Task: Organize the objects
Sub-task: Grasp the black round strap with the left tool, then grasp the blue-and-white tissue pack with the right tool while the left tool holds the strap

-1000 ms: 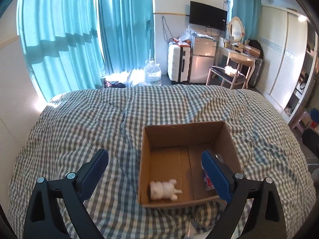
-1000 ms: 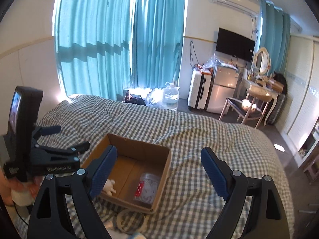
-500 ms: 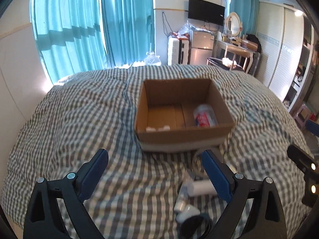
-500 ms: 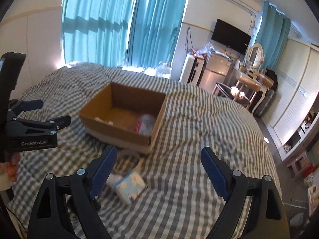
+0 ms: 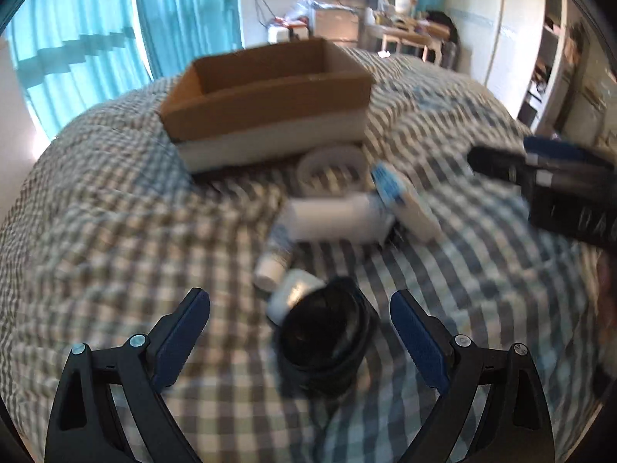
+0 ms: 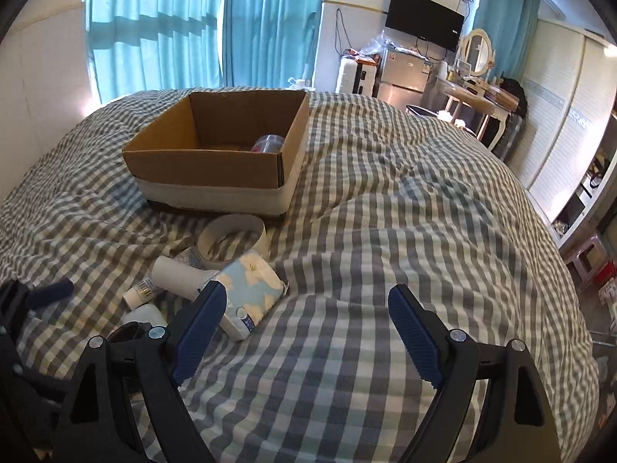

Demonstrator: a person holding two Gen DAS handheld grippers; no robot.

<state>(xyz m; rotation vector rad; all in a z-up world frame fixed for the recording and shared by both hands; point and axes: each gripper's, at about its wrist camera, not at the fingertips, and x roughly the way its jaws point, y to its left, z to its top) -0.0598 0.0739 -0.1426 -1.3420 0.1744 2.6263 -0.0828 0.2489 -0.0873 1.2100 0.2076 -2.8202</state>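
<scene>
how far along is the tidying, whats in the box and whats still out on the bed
Early on. Done: one clear container shows inside the cardboard box. In hand: nothing; the left tongs and right tongs are both open. Left on the bed: tape roll, white tube, tissue pack, black coil.

Left wrist cam sits low and close over the bed's (image 5: 115,200) near edge, blurred. Right wrist cam higher, further back. Both face the cardboard box (image 5: 266,92) (image 6: 216,154) and curtains.
</scene>
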